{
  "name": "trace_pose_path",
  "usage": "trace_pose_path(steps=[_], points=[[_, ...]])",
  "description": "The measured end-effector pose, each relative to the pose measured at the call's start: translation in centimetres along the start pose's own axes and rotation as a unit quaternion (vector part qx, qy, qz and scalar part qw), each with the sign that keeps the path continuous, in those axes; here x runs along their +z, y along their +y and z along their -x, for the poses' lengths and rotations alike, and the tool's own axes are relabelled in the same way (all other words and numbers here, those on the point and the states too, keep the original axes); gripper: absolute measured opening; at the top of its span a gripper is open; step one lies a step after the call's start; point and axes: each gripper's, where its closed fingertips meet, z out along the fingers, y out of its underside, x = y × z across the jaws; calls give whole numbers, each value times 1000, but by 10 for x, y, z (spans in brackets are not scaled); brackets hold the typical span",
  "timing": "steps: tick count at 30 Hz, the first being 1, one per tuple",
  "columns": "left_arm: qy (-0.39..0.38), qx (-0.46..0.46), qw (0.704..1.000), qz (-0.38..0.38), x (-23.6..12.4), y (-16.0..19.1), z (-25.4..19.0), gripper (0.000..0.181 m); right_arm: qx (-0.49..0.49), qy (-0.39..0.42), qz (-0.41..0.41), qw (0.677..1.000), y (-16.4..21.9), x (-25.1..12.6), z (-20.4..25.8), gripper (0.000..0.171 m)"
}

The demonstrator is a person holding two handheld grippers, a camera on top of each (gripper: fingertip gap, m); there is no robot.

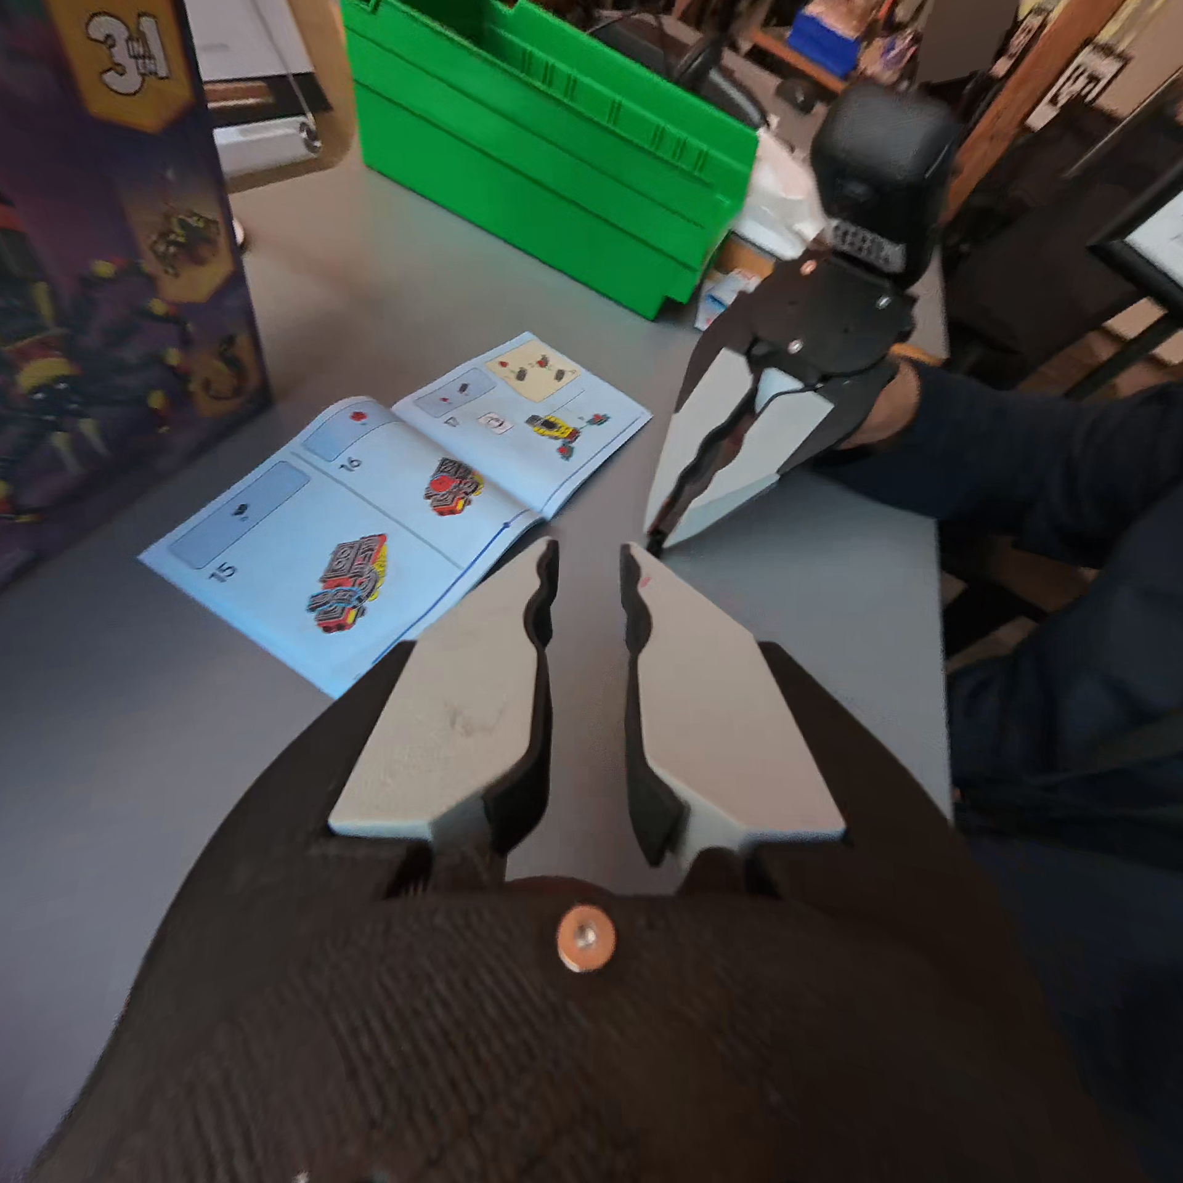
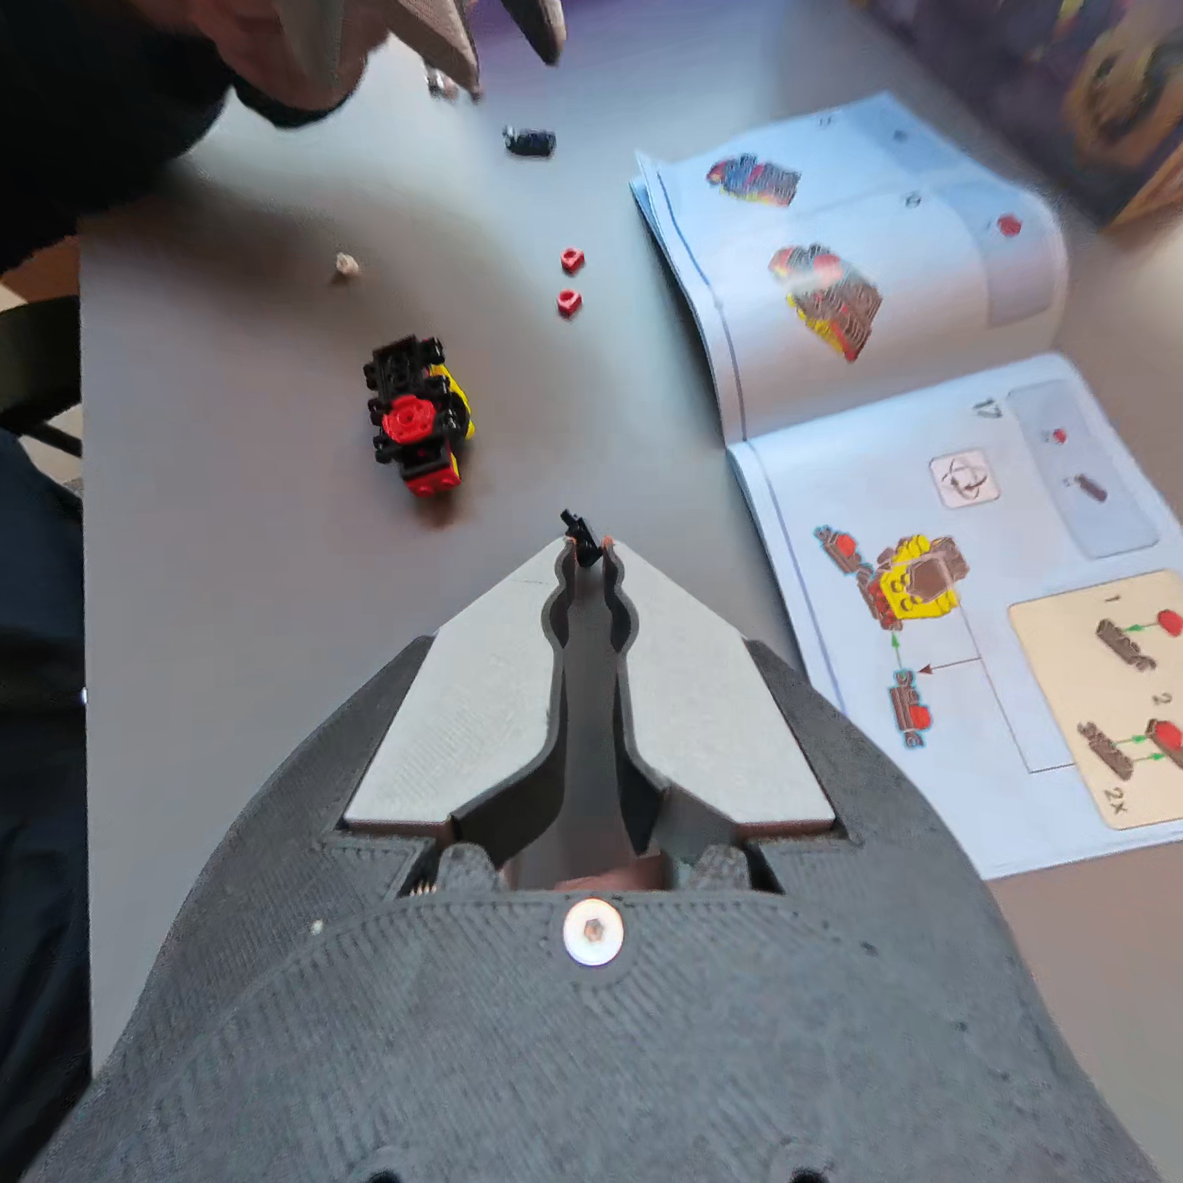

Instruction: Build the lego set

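Lego model, a partly built block of black, red and yellow, lies on the grey table at centre left of the right wrist view. At top centre of that view the left claw shows only its fingertips. Below them lies a black piece, then two small red pieces. At centre, the right claw is clenched on a small black part at its tips. An open instruction booklet fills the right side.

In the left wrist view, the set's box stands at the left edge. The left claw at centre is released, jaws apart with nothing between. A green bin stands at top centre. The right claw points down toward the table at right.
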Motion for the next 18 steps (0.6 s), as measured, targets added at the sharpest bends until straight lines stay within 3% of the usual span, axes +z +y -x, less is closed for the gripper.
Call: trace_pose_path(steps=[8,18], points=[[-112,91,986,82,-5,24,38,22,7,-1,15,1000,5,0,3,5],[-128,105,981,105,-3,34,52,21,-17,17,4,1000,0,-9,-4,15]])
